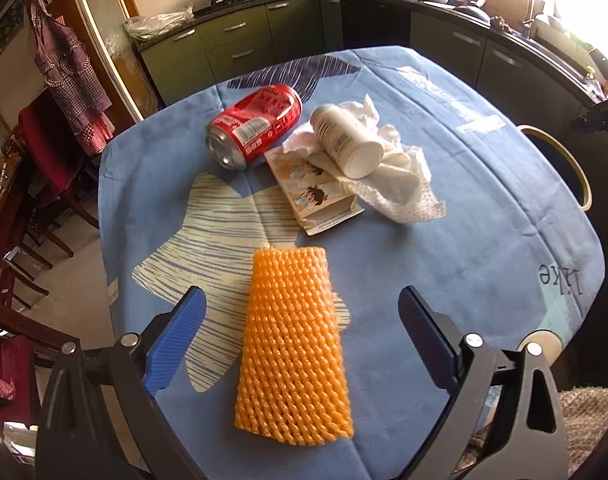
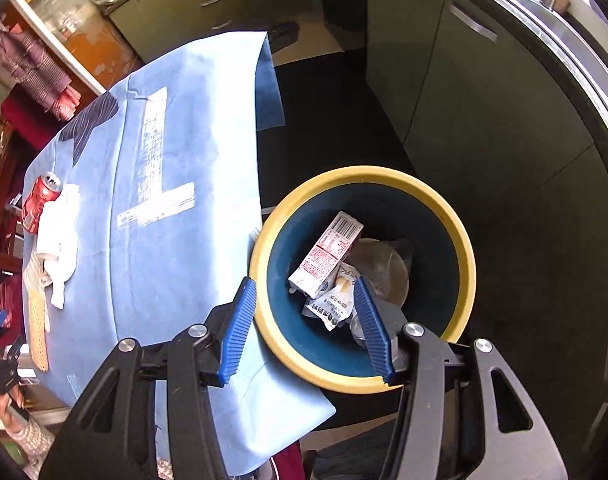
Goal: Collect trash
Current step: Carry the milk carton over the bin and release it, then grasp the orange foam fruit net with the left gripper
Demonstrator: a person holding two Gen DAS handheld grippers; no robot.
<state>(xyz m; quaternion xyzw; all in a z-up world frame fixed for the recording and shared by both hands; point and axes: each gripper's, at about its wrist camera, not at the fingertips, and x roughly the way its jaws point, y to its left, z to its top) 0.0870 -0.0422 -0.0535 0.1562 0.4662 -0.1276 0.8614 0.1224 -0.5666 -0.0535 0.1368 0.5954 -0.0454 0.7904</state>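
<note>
In the left wrist view my left gripper (image 1: 302,304) is open and empty, its blue pads on either side of an orange foam net sleeve (image 1: 294,344) lying on the blue tablecloth (image 1: 484,216). Beyond it lie a red soda can (image 1: 254,126) on its side, a white bottle (image 1: 346,140) on crumpled white tissue (image 1: 400,184), and a flattened printed carton (image 1: 316,196). In the right wrist view my right gripper (image 2: 306,292) is open and empty above a yellow-rimmed blue bin (image 2: 364,174) that holds a milk carton (image 2: 326,260) and wrappers (image 2: 336,300).
The bin stands on the dark floor beside the table's right edge; its rim shows in the left wrist view (image 1: 560,152). Green kitchen cabinets (image 1: 240,40) run behind. A red chair (image 1: 48,148) and wooden furniture stand left of the table.
</note>
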